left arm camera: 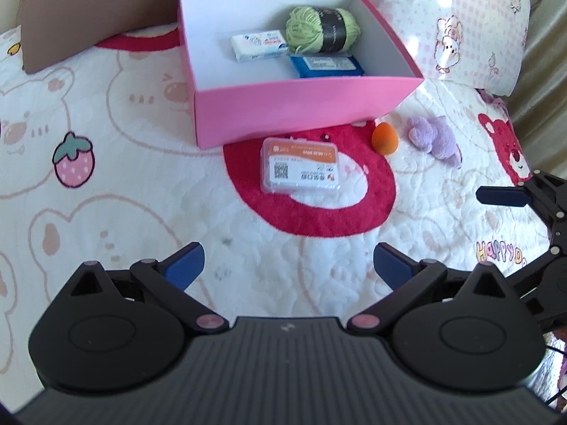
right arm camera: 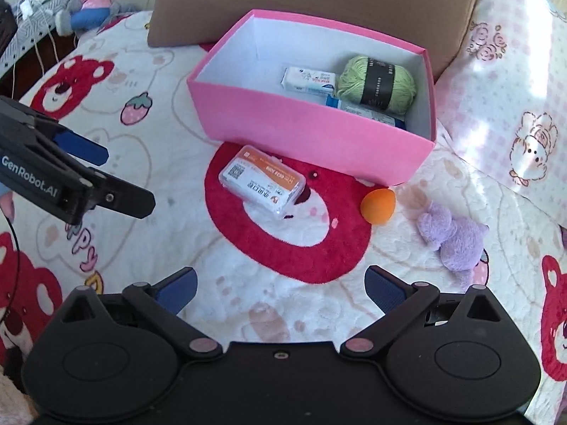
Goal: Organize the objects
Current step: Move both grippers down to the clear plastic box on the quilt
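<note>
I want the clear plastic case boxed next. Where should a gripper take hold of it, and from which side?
Come from above with the right gripper, open and nearest. The clear case lies flat on the blanket, so pinch across its narrower width, fingers on the two long side edges, probably near mid-length.

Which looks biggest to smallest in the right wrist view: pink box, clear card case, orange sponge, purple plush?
1. pink box
2. clear card case
3. purple plush, close to the case in apparent size, so that order is unsure
4. orange sponge
</note>
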Motion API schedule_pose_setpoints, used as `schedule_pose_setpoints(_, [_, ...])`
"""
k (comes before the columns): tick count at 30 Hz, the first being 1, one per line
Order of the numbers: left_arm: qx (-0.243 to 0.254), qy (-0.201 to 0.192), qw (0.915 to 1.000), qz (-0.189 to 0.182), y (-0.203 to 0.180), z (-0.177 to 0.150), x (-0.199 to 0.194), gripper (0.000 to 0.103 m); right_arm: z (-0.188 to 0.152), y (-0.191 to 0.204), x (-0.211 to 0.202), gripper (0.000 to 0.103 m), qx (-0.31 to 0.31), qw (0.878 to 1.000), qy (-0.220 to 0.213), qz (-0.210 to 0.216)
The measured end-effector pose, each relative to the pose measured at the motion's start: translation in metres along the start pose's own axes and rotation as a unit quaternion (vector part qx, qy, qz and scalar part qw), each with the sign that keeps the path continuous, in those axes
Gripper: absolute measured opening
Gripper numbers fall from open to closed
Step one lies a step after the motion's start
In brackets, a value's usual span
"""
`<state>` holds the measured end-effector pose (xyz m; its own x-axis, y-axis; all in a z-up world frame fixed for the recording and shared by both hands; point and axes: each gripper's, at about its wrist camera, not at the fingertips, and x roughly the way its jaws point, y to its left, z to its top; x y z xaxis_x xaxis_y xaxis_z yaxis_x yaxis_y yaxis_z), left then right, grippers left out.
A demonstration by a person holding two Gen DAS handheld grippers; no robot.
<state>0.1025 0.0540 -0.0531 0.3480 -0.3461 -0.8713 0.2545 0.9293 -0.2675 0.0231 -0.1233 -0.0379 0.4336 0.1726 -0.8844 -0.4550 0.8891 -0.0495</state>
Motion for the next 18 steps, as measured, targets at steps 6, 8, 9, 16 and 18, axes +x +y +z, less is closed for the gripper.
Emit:
schedule_pose_setpoints(6, [0.018,0.008,0.999,0.041,0.001,-0.004,0.011,0.103,-0.002,0.006,0.004,0.101,-0.004,1.0,0.001,-0.004])
schedule_pose_setpoints(8, [0.023,0.009,0.9984,0.052,0.002,-0.005,0.014,0.103,-0.001,0.008,0.006,0.101,-0.005,1.0,0.0,-0.003])
schedule_pose_setpoints(9, [0.025,0.009,0.998,0.056,0.002,-0.004,0.015,0.103,-0.001,0.008,0.007,0.101,-0.004,1.0,0.0,-0.002])
schedule_pose_setpoints(16, [0.043,0.02,0.9969,0.063,0.006,-0.001,0.025,0.103,0.006,0.012,0.024,0.097,0.005,1.0,0.002,0.0])
schedule_pose_setpoints(18, [0.046,0.024,0.9965,0.066,0.007,0.001,0.03,0.103,0.008,0.012,0.03,0.097,0.008,1.0,0.003,0.004])
